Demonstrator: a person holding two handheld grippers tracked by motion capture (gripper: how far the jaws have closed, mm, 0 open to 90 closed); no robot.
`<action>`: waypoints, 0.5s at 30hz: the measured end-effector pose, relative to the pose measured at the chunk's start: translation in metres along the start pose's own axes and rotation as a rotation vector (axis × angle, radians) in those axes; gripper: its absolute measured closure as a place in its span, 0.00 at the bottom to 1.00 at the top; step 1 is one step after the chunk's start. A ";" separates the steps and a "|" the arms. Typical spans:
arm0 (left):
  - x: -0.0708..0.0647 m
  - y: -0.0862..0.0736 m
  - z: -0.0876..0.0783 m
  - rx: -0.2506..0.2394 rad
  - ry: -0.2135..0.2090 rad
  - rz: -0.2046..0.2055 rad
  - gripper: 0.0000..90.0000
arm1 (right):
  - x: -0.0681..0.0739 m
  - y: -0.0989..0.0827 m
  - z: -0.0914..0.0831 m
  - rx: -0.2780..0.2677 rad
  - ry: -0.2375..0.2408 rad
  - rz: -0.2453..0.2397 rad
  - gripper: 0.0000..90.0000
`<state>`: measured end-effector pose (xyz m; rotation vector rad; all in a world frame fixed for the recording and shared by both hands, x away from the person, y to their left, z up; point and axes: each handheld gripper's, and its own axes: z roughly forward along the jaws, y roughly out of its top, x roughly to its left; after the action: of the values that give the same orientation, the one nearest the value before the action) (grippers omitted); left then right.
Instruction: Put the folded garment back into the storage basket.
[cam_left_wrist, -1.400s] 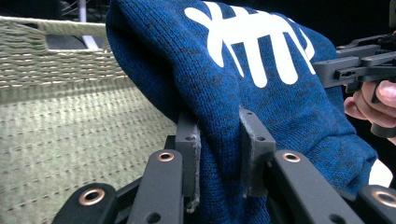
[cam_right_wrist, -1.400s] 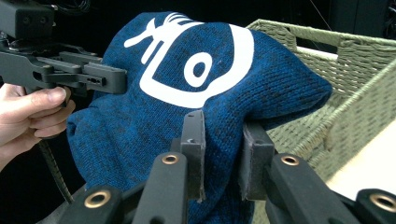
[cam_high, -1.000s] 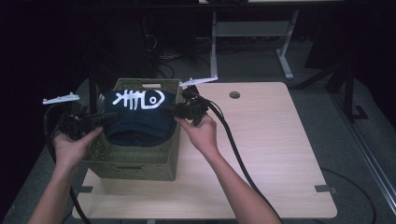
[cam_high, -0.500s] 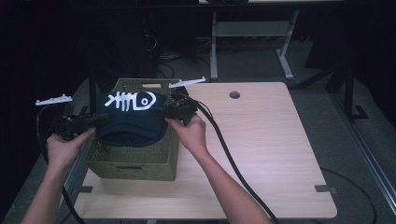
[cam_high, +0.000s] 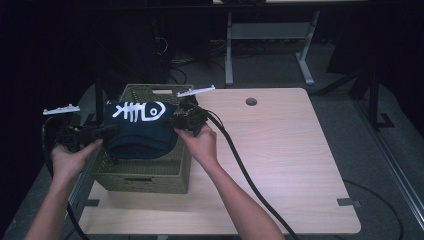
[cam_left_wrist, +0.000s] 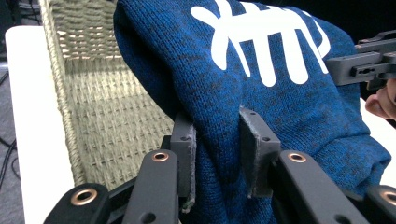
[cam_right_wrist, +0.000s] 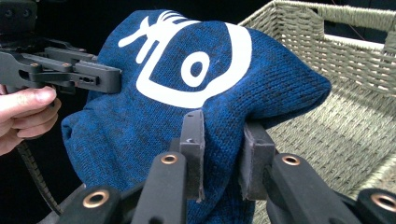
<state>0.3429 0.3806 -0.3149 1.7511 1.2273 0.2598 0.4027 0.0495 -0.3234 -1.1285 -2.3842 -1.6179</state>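
A: While both grippers have hold of the blue sweater (cam_high: 142, 131), where is it, exactly?

B: It hangs over the green woven basket (cam_high: 145, 172) at the left end of the wooden table (cam_high: 280, 150), its lower folds sagging toward the inside. The white fish-bone print (cam_high: 139, 111) faces up and away from the person.

A: And the grip on each side?

B: The left gripper (cam_left_wrist: 217, 156) has its jaws pinched on a thick fold of knit at one edge. The right gripper (cam_right_wrist: 223, 156) pinches a fold at the opposite edge in the same way. In the high view the left gripper (cam_high: 87, 135) and right gripper (cam_high: 182, 120) sit at opposite ends of the bundle, just above the basket's rim.

A: I can't tell whether it's going in or coming out. What would make the move go well either way?

B: I'd judge the main thing is keeping both pinches firm and the two hands level, so the bundle doesn't tip and spill a loose end over the rim. The folds look bulky, so a gentle, even pull apart would keep it from drooping.

A: Any risk?

B: The knit could catch on the woven wall (cam_left_wrist: 116, 121), which looks rough. Moving straight up or down, clear of the sides, seems safest, and neither side should let go before the other.
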 end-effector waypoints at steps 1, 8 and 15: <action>0.002 -0.001 0.001 0.005 0.007 0.000 0.77 | -0.001 -0.001 0.003 0.006 -0.003 0.001 0.82; 0.006 -0.005 0.007 0.022 0.020 -0.012 0.77 | -0.006 -0.007 0.012 0.024 -0.010 0.010 0.82; 0.010 -0.009 0.016 0.052 0.034 -0.013 0.78 | -0.013 -0.014 0.019 0.041 -0.019 0.021 0.82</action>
<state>0.3519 0.3797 -0.3337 1.7892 1.2798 0.2532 0.4105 0.0558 -0.3485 -1.1637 -2.3970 -1.5512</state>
